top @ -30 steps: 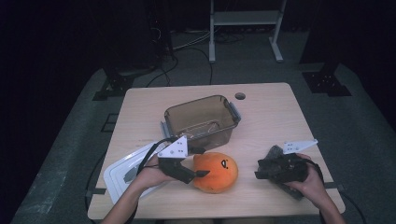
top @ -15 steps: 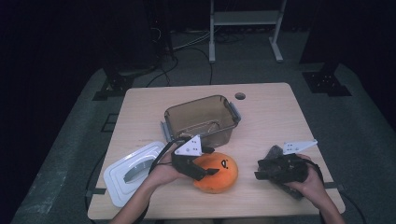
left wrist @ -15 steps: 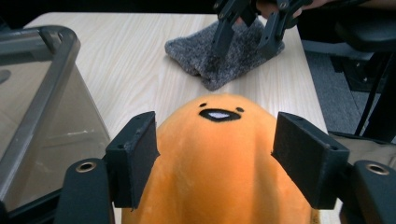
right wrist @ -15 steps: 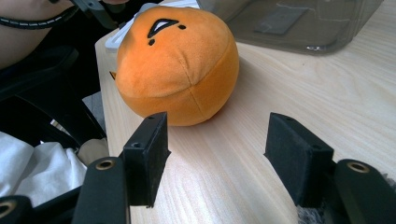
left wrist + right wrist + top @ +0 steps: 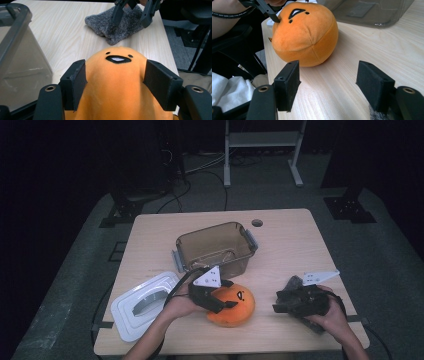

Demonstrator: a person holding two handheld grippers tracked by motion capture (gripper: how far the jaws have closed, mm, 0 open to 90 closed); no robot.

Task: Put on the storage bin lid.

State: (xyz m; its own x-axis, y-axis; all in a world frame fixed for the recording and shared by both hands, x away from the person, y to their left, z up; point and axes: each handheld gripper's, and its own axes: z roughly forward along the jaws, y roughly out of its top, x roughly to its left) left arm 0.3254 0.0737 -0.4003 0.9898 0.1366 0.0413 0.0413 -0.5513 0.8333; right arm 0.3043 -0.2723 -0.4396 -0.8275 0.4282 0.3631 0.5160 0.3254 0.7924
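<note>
An orange plush toy (image 5: 235, 307) with a small black face lies on the wooden table near its front edge. My left gripper (image 5: 222, 302) reaches over it from the left. In the left gripper view its jaws have just been closing, and both pads (image 5: 75, 85) press the sides of the plush (image 5: 120, 82). My right gripper (image 5: 282, 304) rests at the right over a grey knitted cloth (image 5: 292, 281). Its jaws have just been opening and stand open in the right gripper view (image 5: 328, 80) with bare table between them. The plush (image 5: 307, 35) lies ahead of them.
A clear brown plastic container (image 5: 215, 247) stands open behind the plush. Its white lid (image 5: 145, 305) lies flat at the front left. The table (image 5: 300, 245) has a small round hole near its far edge. In the left gripper view the right gripper (image 5: 132, 16) stands over the cloth (image 5: 112, 27).
My left gripper has moved right and down from beside the plush until its jaws straddle it. The right hand has stayed where it was.
</note>
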